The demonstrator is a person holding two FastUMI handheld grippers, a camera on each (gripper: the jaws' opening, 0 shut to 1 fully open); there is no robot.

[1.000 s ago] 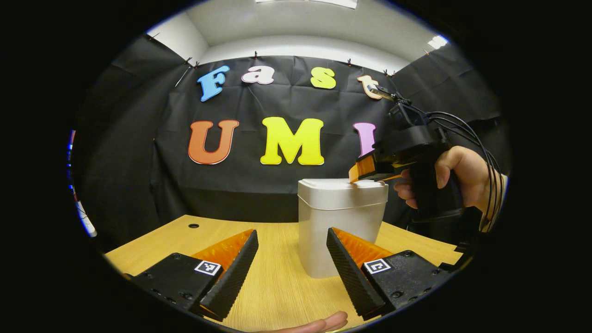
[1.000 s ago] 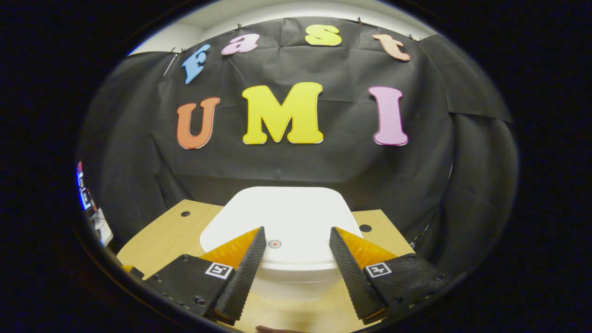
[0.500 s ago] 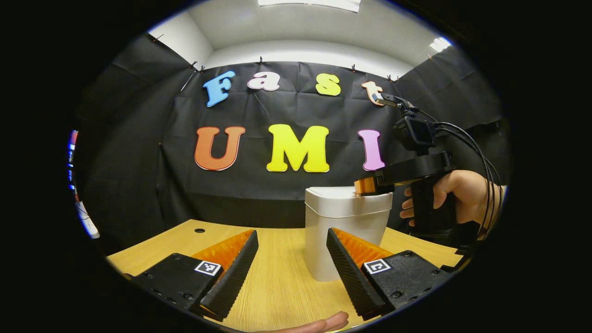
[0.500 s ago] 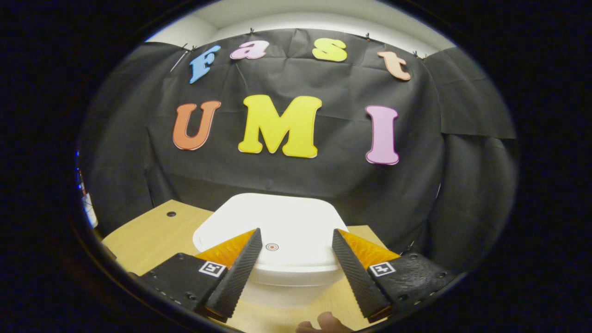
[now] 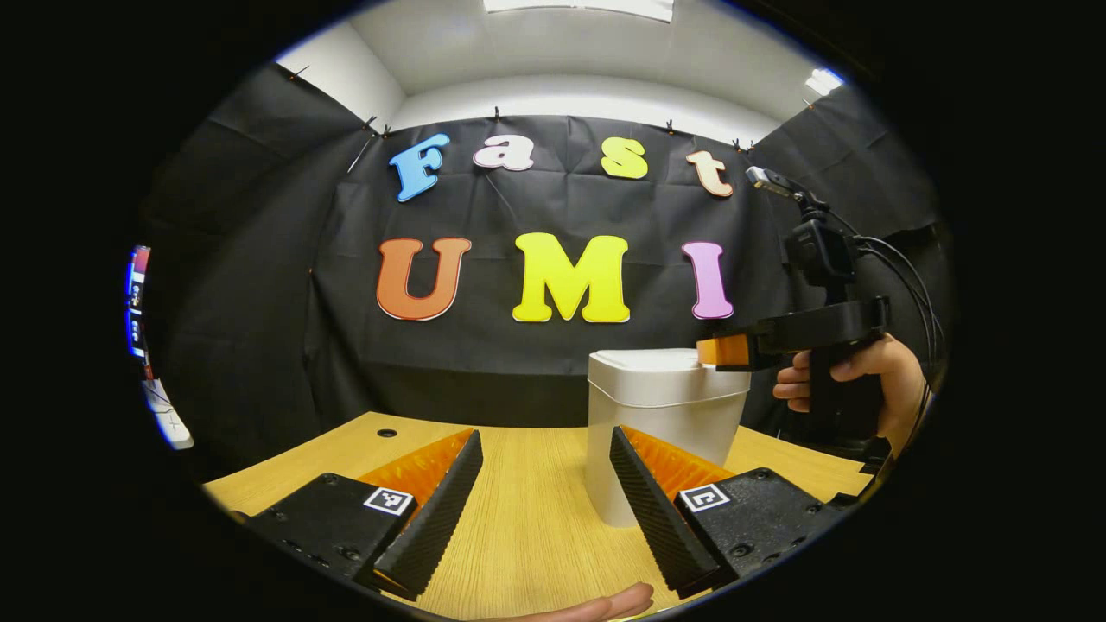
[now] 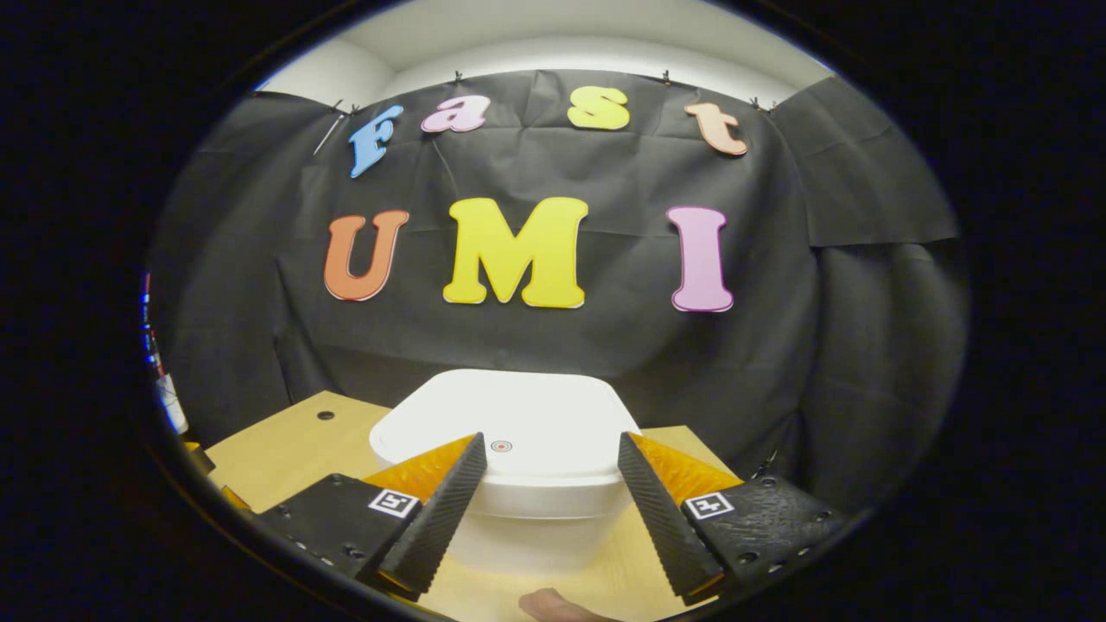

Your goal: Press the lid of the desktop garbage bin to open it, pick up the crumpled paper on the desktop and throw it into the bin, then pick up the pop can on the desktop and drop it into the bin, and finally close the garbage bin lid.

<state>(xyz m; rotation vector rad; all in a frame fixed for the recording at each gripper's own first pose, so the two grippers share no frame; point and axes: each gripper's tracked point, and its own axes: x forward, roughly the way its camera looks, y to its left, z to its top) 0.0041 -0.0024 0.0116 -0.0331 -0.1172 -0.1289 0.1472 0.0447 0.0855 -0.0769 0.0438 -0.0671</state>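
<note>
**Bin Lid Was Down, Nothing Thrown In That Could Be Seen**

In the left gripper view, the left gripper [image 5: 540, 497] sat low over the wooden desk [image 5: 518, 536]. Its two fingers were spread wide, and nothing was between them. The white garbage bin [image 5: 661, 432] stood on the desk, a little to the right, just past the right finger. Its lid [image 5: 648, 361] was flat and shut. Farther off, the right gripper [image 5: 721, 350] was held by a hand [image 5: 851, 380] beside the bin. Its tip was right at the near edge of the lid. Whether it touched the lid could not be told. From this side, whether its fingers were spread could not be told either.

In the right gripper view, the right gripper [image 6: 553, 497] looked down over the garbage bin [image 6: 518, 527]. Its fingers were spread wide too, with nothing in them. The lid [image 6: 510, 415] lay flat between and beyond the fingers. A small red dot [image 6: 500, 446] sat on the lid, about midway between the two tips.

The task looked to be at its very first step, the press on the lid. The crumpled paper and the pop can were yet to be picked up. Shutting the lid would come last.
</note>
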